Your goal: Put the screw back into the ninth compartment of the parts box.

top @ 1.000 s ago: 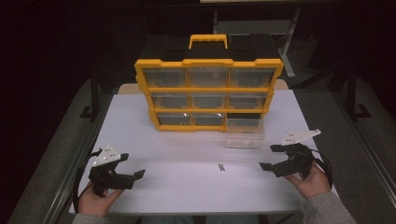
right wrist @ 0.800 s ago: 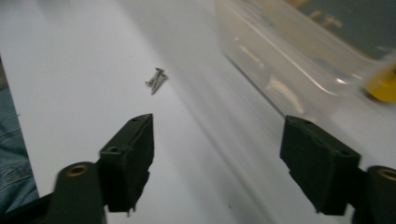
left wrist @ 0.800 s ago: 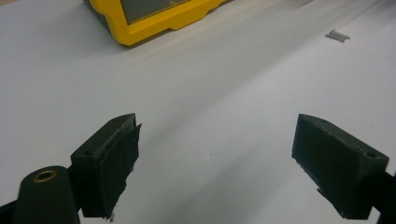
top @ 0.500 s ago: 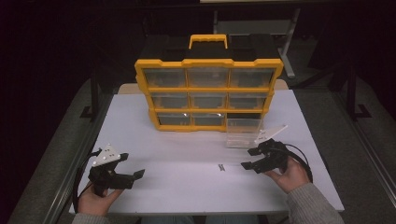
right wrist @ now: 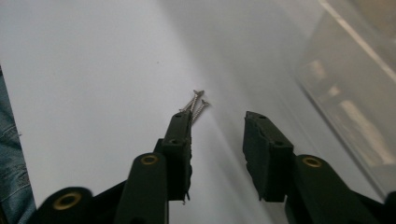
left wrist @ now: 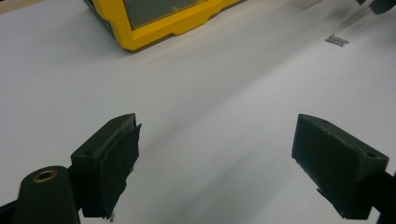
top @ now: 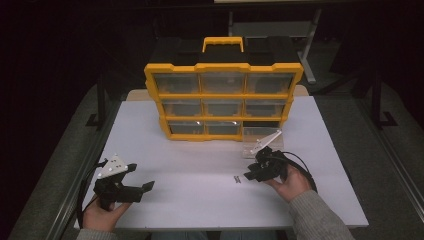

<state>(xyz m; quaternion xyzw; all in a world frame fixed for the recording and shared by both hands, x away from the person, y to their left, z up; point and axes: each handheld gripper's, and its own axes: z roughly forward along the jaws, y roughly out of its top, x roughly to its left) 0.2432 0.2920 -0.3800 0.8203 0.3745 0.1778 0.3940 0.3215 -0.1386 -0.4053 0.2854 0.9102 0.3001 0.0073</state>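
Note:
A few small silver screws (top: 237, 179) lie together on the white table (top: 200, 165) in front of a yellow organizer (top: 223, 100) with clear drawers. My right gripper (top: 252, 170) is open just right of them. In the right gripper view the screws (right wrist: 196, 105) lie at the tip of one jaw, outside the gap, and the right gripper (right wrist: 217, 119) holds nothing. My left gripper (top: 141, 176) rests near the table's front left, wide open and empty. The left gripper view shows the left gripper (left wrist: 215, 135) over bare table, with the screws (left wrist: 337, 40) far off.
One clear drawer (top: 262, 142) stands pulled out on the table below the organizer's bottom right slot, close behind the right gripper; it shows as a clear drawer wall (right wrist: 355, 84) in the right gripper view. The organizer's corner (left wrist: 154, 18) shows in the left gripper view.
My right gripper has moved left from the table's right side to the screws. The left gripper has stayed in place.

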